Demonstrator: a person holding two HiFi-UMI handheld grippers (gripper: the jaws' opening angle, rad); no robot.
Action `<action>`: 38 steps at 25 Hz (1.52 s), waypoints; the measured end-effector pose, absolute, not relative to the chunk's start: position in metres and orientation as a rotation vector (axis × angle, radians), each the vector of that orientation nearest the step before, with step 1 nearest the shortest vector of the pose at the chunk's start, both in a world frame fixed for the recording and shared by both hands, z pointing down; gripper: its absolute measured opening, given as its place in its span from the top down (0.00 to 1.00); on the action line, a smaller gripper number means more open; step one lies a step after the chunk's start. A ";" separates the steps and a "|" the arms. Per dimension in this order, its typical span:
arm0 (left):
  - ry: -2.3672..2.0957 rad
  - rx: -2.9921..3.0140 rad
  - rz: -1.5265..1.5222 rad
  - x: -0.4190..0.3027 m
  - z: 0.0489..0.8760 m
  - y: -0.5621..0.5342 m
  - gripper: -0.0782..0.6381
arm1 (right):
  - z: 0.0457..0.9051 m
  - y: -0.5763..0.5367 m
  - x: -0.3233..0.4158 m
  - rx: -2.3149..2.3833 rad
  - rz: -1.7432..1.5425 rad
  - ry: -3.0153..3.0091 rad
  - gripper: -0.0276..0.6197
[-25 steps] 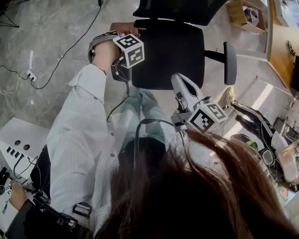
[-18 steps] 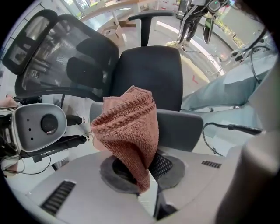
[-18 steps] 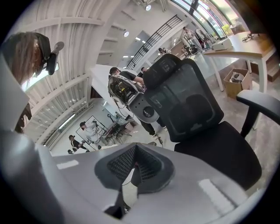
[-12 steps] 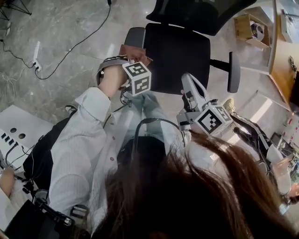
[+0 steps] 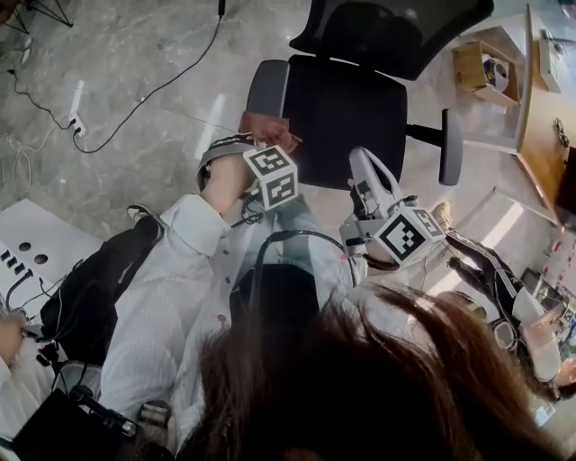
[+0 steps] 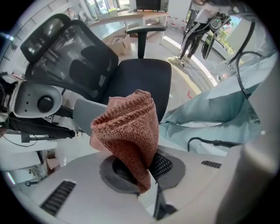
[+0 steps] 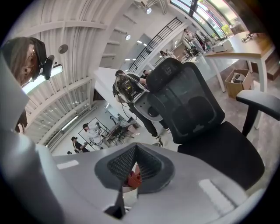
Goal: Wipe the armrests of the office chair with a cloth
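The black office chair's seat [image 5: 346, 112] lies ahead of me, with a grey left armrest [image 5: 267, 83] and a dark right armrest [image 5: 450, 144]. A reddish-brown cloth [image 5: 267, 129] sits at the near end of the left armrest, and my left gripper [image 5: 263, 140] is shut on it. In the left gripper view the cloth [image 6: 129, 127] bunches up out of the jaws and hides part of the armrest [image 6: 87, 114]; whether they touch is unclear. My right gripper [image 5: 362, 164] hovers over the seat's front edge, shut and holding nothing [image 7: 135, 164].
The mesh backrest [image 5: 391, 27] rises at the far side. A power strip and cables [image 5: 76, 122] lie on the marble floor to the left. A cardboard box [image 5: 477, 63] and a wooden desk [image 5: 544, 99] stand right. A black bag [image 5: 99, 288] sits beside me.
The left gripper with the cloth has slid back along the left armrest toward me, uncovering most of the armrest. The right gripper has stayed over the seat's front.
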State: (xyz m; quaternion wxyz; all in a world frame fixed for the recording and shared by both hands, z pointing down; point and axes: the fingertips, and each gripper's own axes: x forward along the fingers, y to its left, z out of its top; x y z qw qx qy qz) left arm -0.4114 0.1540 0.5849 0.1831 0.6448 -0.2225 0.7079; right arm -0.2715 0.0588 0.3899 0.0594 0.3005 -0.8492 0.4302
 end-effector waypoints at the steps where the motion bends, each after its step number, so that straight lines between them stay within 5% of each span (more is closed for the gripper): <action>1: -0.627 1.821 1.970 -0.409 0.585 0.157 0.83 | 0.391 0.060 -0.273 0.904 1.303 -2.573 0.95; 28: -0.831 1.731 2.094 -0.491 0.604 -0.026 0.83 | 0.429 0.080 -0.290 0.856 1.232 -2.424 0.95; 38: -0.770 1.739 2.225 -0.469 0.599 0.014 0.83 | 0.426 0.075 -0.268 0.897 1.278 -2.433 0.95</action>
